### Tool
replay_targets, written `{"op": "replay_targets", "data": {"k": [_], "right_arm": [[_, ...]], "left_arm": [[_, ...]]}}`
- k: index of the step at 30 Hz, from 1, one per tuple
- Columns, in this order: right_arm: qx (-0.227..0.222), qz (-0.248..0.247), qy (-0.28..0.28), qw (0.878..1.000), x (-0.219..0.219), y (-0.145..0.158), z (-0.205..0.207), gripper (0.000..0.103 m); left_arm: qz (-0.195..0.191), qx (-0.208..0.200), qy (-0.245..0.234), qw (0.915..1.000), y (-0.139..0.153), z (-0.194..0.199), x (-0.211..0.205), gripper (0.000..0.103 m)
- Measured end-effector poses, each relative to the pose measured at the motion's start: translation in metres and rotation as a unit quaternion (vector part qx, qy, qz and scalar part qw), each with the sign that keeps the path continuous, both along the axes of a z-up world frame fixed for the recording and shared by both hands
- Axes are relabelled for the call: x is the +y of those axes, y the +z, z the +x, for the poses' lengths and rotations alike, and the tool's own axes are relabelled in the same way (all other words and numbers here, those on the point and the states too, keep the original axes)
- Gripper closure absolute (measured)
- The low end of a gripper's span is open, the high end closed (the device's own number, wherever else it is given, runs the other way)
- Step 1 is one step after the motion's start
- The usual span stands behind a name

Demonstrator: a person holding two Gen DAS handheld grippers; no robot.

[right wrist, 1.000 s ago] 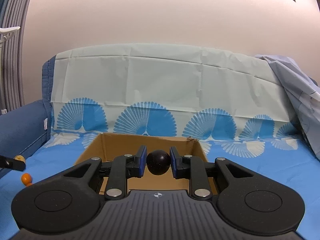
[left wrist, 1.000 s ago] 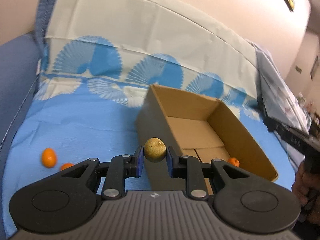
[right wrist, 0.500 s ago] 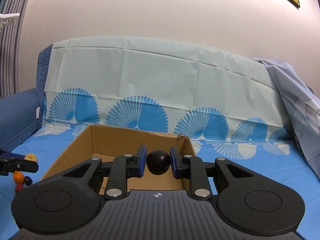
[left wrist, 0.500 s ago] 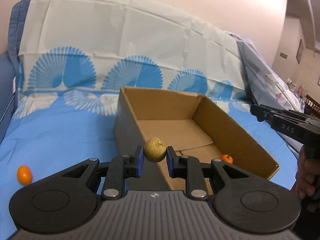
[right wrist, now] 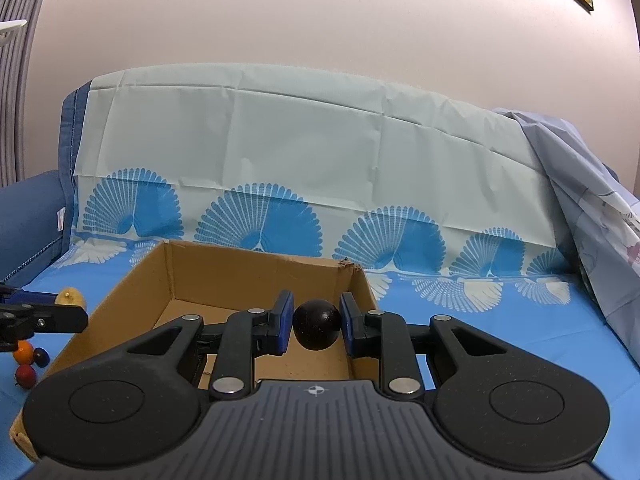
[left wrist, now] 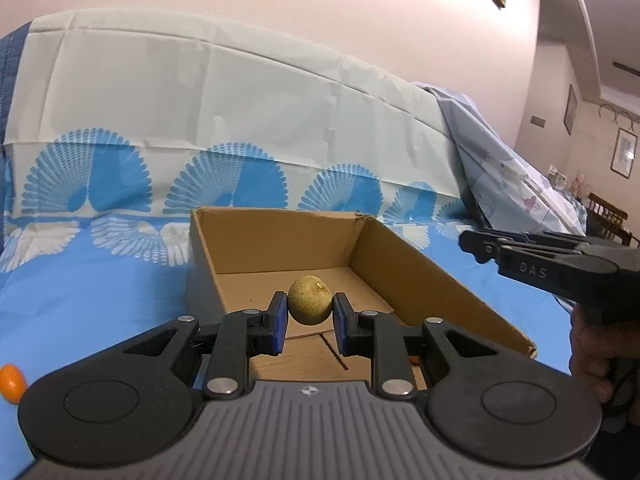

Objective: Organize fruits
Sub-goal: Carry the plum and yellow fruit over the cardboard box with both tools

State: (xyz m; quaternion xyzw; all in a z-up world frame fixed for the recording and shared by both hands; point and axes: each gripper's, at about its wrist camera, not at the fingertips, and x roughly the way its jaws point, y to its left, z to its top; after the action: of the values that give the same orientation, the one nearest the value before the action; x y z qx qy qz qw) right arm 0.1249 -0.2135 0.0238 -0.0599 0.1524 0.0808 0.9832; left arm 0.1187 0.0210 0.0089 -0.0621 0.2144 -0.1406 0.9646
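Fruit (left wrist: 309,300) sits clamped between left hand-held gripper (left wrist: 309,323) pads.

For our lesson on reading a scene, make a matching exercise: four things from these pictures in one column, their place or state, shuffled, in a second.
Things
1. yellow-green fruit
2. dark round fruit
3. cardboard box
4. orange fruit

Places or states
A. lying on the blue cloth, outside the box
B. held by the right gripper
C. open on top
D. held by the left gripper

Pairs: 1-D, 2-B, 3-C, 4-A
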Motion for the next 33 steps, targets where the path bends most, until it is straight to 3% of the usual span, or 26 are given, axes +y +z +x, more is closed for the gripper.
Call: {"op": "replay_targets", "data": {"k": [12,33], "right_arm": [[0.003,-0.007,-0.001,1.0,0.003,-0.002,0.005,0.077],[0.005,-0.012,0.004,1.0,0.006,-0.004,0.007,0.077]], "left_arm": [[0.043,-0.013,-0.042,0.9981,-0.008,-0.003,-0.033,0.077],[0.048,-0.012,-0.053,0.9974,-0.013,0.003,-0.044,0.077]]}}
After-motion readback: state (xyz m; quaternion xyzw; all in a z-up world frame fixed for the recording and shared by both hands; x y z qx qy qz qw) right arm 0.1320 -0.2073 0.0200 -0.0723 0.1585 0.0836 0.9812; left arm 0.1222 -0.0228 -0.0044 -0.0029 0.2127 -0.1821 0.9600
